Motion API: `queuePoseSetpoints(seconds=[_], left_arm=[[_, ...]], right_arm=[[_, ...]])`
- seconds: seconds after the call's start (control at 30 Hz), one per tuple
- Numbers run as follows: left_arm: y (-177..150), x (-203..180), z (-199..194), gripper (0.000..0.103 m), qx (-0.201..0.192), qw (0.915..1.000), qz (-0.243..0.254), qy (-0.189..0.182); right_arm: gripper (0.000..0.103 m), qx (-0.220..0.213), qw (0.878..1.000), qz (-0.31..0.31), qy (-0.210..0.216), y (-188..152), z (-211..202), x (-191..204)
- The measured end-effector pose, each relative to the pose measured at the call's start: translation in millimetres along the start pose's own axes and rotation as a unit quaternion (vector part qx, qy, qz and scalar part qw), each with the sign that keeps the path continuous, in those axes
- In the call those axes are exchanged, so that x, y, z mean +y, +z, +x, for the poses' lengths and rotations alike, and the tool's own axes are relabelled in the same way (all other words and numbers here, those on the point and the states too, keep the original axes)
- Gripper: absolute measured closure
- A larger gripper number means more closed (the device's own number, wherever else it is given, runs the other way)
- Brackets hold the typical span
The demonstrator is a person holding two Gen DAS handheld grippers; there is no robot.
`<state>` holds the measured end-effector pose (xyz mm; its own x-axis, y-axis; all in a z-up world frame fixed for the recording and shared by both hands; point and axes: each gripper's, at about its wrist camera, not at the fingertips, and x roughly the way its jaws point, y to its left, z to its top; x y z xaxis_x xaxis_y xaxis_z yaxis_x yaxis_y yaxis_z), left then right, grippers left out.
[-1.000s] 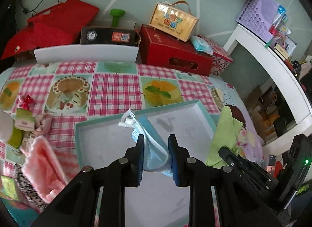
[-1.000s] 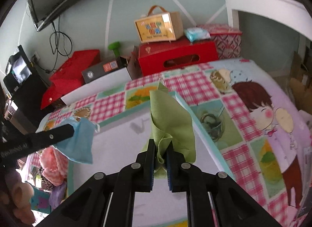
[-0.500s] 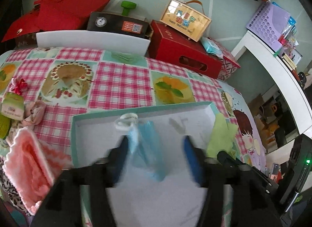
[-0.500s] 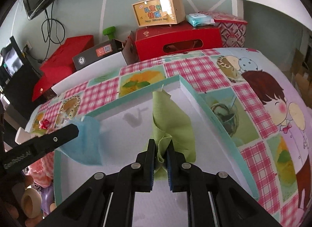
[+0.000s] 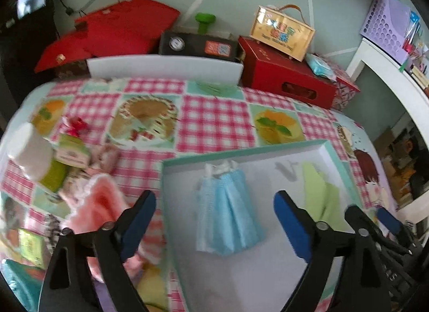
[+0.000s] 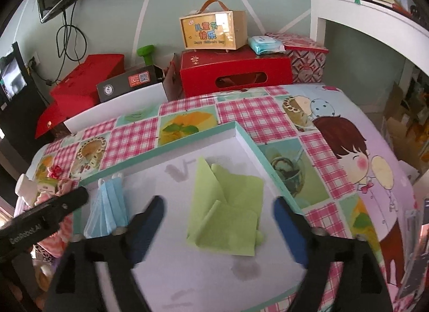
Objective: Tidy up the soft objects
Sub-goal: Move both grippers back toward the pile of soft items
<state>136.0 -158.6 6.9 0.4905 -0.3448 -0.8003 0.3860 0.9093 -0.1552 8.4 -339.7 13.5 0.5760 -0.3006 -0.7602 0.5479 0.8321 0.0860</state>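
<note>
A blue face mask [image 5: 228, 210] lies flat in the white tray with a teal rim [image 5: 241, 152], near its left wall. A folded green cloth [image 6: 228, 210] lies in the same tray [image 6: 166, 151], to the right of the mask [image 6: 108, 210]; the cloth also shows in the left wrist view [image 5: 319, 194]. My left gripper [image 5: 214, 221] is open above the mask, empty. My right gripper [image 6: 218, 221] is open above the green cloth, empty. A pink knitted piece [image 5: 104, 204] lies on the tablecloth left of the tray.
Small soft items, a white roll [image 5: 29, 151] and a green packet [image 5: 71, 151] sit on the checked tablecloth at the left. Red boxes [image 6: 236, 70], a yellow gift box [image 6: 211, 30] and a black case [image 5: 197, 44] stand behind the table. A white shelf [image 6: 362, 19] is at the right.
Both grippers opened. The mask dropped from the left gripper and the green cloth from the right gripper; both now lie in the tray. The left gripper shifted left.
</note>
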Motion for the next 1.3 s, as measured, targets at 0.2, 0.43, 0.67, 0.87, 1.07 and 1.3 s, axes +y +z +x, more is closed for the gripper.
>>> queuePoseSetpoints(seconds=[0.2,0.43,0.67,0.87,1.07,1.3], left_arm=[[1,9,-16,0.0,-0.027,0.9995,-0.005,0.016],[3,20,-28,0.0,-0.046,0.9985,-0.023,0.022],[5,30,-46,0.0,-0.068,0.9965,-0.028,0.04],[9,54,-65,0.0,-0.08,0.9936,-0.037,0.07],[8,113,-85,0.0,-0.094,0.9804,-0.102,0.14],[-8,179,-102,0.0,-0.089,0.9609,-0.179,0.192]], right_arm=[[0.0,0.006,1.0,-0.006,-0.005,-3,-1,1],[0.0,0.021,1.0,-0.009,-0.003,-4,3,2],[0.0,0.02,1.0,-0.012,-0.017,-3,0,2],[0.0,0.013,1.0,-0.006,-0.01,-1,-4,4],[0.0,-0.004,1.0,0.001,-0.007,2,-12,6],[0.0,-0.018,0.999,-0.031,0.022,1,-14,33]])
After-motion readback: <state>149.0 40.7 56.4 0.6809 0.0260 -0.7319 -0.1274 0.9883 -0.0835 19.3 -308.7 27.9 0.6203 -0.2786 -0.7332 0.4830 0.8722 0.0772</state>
